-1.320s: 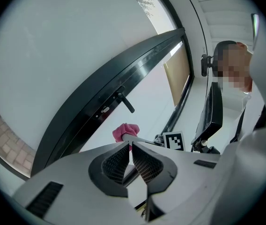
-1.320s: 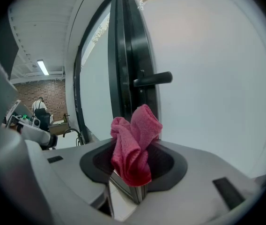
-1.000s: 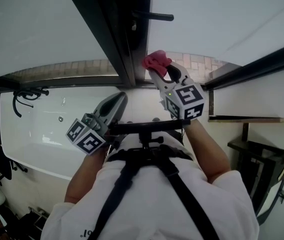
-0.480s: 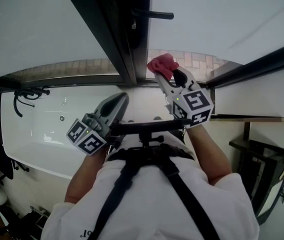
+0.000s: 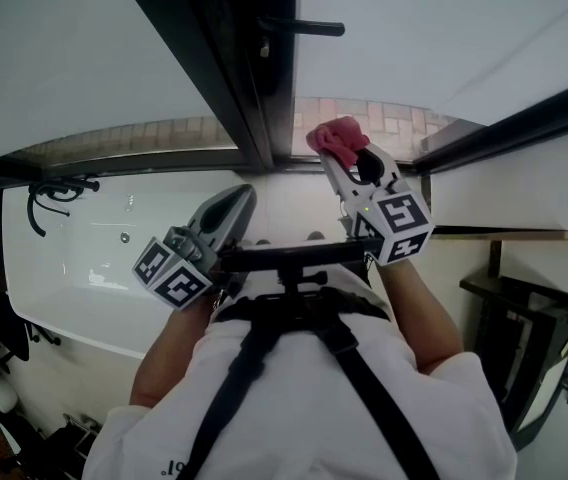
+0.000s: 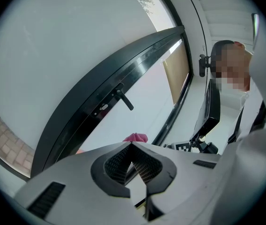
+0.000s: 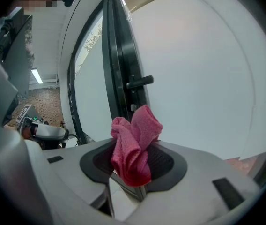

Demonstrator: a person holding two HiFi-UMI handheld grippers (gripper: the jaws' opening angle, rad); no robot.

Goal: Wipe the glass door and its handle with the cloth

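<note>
A crumpled pink cloth [image 5: 336, 136] [image 7: 133, 144] is pinched in my right gripper [image 5: 347, 160] [image 7: 132, 172], which is shut on it and held up before the glass door [image 5: 444, 38], below and right of the handle. The black lever handle [image 5: 304, 28] [image 7: 140, 82] [image 6: 123, 99] sticks out from the dark door frame [image 5: 234, 68]; the cloth is apart from it. Lower and to the left, my left gripper [image 5: 236, 200] [image 6: 132, 148] is shut on nothing, pointing toward the frame. Over its jaws, the left gripper view catches a bit of the cloth [image 6: 135, 137].
A black chest-mounted bar [image 5: 294, 256] runs between my forearms. A coiled black hook [image 5: 54, 190] hangs at the left and a dark stand [image 5: 514, 318] is at the lower right. Brick paving [image 5: 164, 133] shows through the glass.
My right gripper with the cloth has slid to the right and slightly lower along the glass. The left gripper has stayed still.
</note>
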